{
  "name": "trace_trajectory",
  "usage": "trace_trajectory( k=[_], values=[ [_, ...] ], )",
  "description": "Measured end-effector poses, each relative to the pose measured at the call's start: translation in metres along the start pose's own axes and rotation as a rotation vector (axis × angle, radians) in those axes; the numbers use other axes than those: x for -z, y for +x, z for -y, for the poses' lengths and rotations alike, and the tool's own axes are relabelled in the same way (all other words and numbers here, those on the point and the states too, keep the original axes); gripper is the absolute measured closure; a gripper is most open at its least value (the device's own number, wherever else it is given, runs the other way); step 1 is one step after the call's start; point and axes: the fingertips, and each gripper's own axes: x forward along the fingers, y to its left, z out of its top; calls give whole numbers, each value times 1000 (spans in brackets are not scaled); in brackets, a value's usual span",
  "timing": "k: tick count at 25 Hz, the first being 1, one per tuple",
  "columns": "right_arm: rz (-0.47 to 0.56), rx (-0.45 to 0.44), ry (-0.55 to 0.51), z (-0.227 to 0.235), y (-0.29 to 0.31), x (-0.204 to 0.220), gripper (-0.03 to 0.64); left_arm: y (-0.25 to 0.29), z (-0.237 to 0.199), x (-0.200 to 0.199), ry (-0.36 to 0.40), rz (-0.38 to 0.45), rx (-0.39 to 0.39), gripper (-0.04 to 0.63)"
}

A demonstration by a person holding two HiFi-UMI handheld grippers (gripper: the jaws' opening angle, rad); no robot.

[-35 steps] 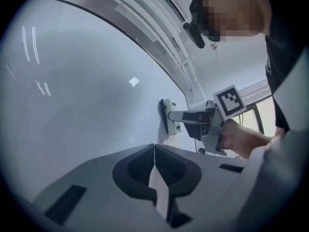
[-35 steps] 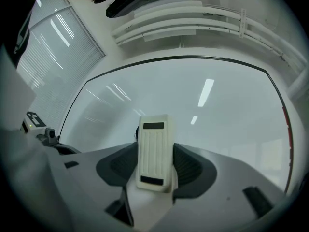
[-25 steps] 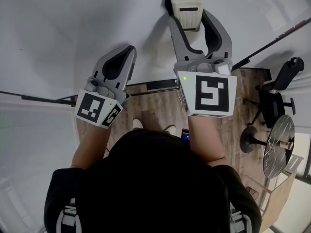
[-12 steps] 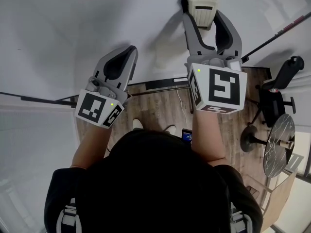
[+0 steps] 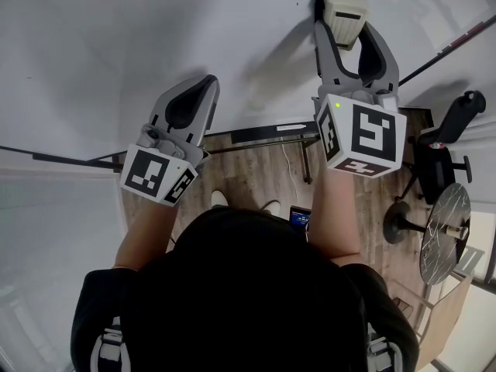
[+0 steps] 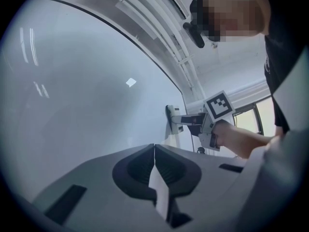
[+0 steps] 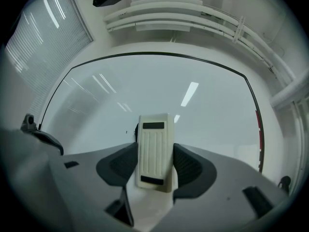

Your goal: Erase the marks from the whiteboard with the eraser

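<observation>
The whiteboard (image 5: 139, 45) fills the upper part of the head view, and its surface looks almost bare apart from a tiny dark speck (image 5: 297, 5). A cream eraser (image 5: 346, 10) with black felt lies flat against the board, and my right gripper (image 5: 349, 31) is shut on it. From the right gripper view the eraser (image 7: 154, 144) stands upright between the jaws, facing the whiteboard (image 7: 159, 91). Lower on the board, to the left, my left gripper (image 5: 191, 98) is shut with nothing in it. The left gripper view shows its jaws closed tip to tip (image 6: 154, 147), with the eraser (image 6: 171, 120) beyond them.
The board's dark frame (image 5: 62, 160) runs along its lower edge and up its right side (image 5: 449, 53). Below it lies a wooden floor (image 5: 256, 169) with a black office chair (image 5: 442, 142) and a small round table (image 5: 446, 231) at the right.
My right gripper has slid the eraser to the right and a little up across the board. The left gripper has stayed where it was.
</observation>
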Motion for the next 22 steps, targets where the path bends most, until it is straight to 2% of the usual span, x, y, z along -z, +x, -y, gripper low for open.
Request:
trace_trajectory(
  k=[10, 16, 22],
  values=[
    [-24, 79, 50, 39, 0, 24, 387, 1, -14, 9, -8, -8, 4, 589],
    [-9, 75, 88, 41, -24, 22, 387, -2, -9, 8, -11, -11, 12, 589],
    [-15, 28, 133, 37, -32, 25, 385, 3, -3, 5, -3, 2, 28, 589]
  ],
)
